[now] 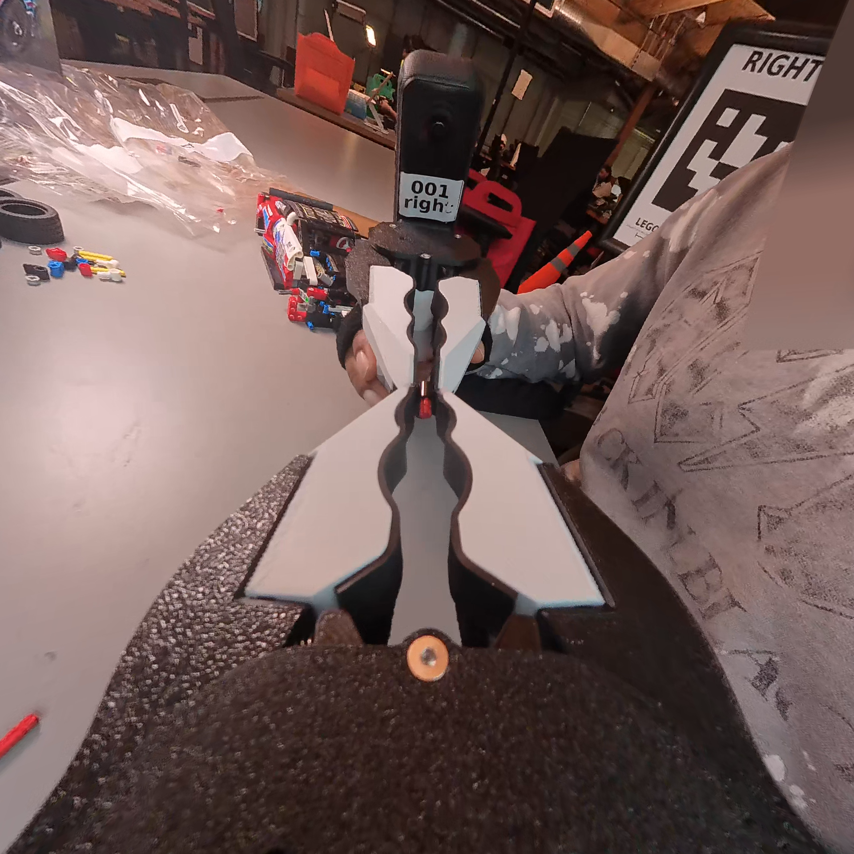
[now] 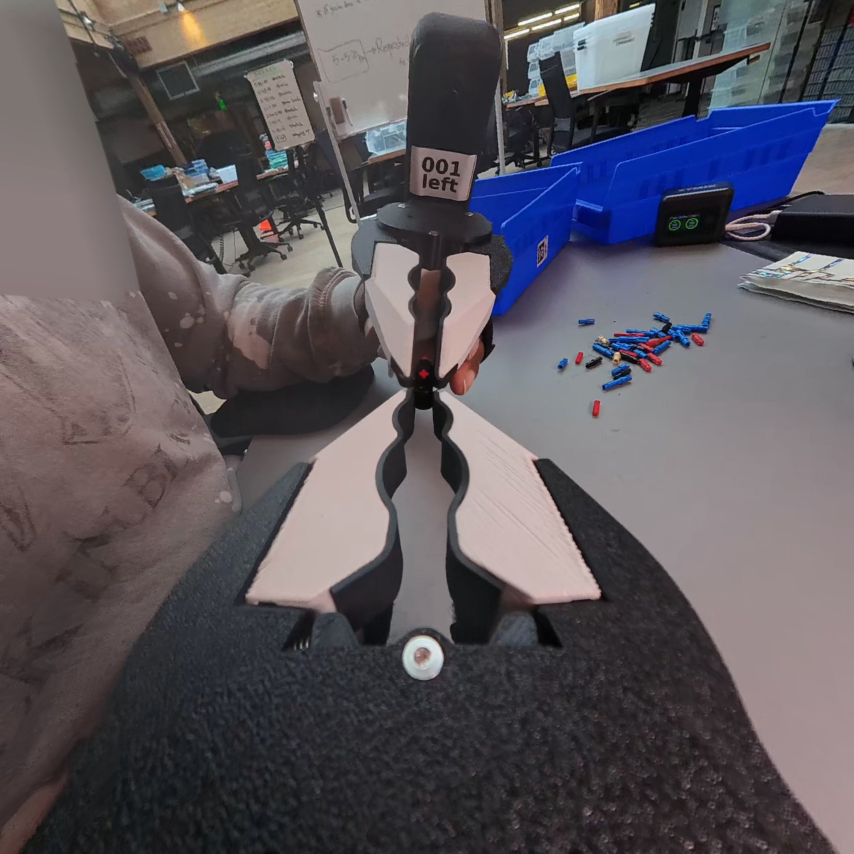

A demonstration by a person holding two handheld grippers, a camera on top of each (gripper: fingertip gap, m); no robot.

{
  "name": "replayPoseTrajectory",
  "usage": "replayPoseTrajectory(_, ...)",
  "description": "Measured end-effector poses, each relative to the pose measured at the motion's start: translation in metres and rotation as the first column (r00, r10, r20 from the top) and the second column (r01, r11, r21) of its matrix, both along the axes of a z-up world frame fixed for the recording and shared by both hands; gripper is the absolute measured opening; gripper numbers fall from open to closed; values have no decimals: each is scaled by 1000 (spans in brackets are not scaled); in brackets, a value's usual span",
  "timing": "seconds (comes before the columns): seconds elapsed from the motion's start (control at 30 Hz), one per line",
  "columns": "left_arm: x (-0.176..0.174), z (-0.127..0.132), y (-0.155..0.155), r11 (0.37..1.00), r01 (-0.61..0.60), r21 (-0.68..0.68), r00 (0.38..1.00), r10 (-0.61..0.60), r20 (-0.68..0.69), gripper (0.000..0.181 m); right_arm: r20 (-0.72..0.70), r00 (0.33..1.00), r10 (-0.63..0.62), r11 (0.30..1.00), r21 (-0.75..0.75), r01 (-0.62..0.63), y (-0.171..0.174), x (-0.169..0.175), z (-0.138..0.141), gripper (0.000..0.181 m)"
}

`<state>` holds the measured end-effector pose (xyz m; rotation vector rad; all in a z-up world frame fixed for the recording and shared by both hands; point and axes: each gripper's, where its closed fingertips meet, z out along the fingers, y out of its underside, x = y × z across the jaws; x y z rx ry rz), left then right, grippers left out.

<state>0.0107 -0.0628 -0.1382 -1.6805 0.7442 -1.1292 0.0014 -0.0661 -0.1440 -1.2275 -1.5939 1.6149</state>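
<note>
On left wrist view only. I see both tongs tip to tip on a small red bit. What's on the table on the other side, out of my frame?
Observer: A loose pile of pins, blue, red and black, lies on the table, off to the right of the right tongs in the right wrist view.
Operator: And the bit between the tips, is it all red?
Observer: No. From that side the small part looks black with a red cross-shaped end, pinched at the tips of the left tongs.
</note>
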Motion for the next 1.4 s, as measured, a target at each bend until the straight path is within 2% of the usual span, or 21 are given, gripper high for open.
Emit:
replayPoseTrajectory(0.13, 0, -2, -1, 1000, 6, -2, 1000, -6, -15, 5, 5, 1000, 0, 1000, 9, 0, -1, 0, -2, 6)
replayPoseTrajectory(0.3, -4, -14, 4, 999, -43, -23, 990, 40, -135, 5, 24, 999, -42, 998, 58, 40, 5, -4, -12, 5)
replayPoseTrajectory(0.63, -2, -17, 5, 998, -35, -59, 996, 31, -78, 6, 18, 1000, -15, 999, 50, 14, 10, 1, -9, 4)
replayPoseTrajectory(1.2, -2, -13, 7, 995, -99, -14, 986, 96, -137, 6, -50, 999, -11, 981, -196, 1, 12, -1, 5, 3)
replayPoseTrajectory(1.4, -3, -9, 7, 994, -105, -6, 986, 104, -128, 6, -80, 997, -13, 946, -324, -14, 14, -3, 12, 3)
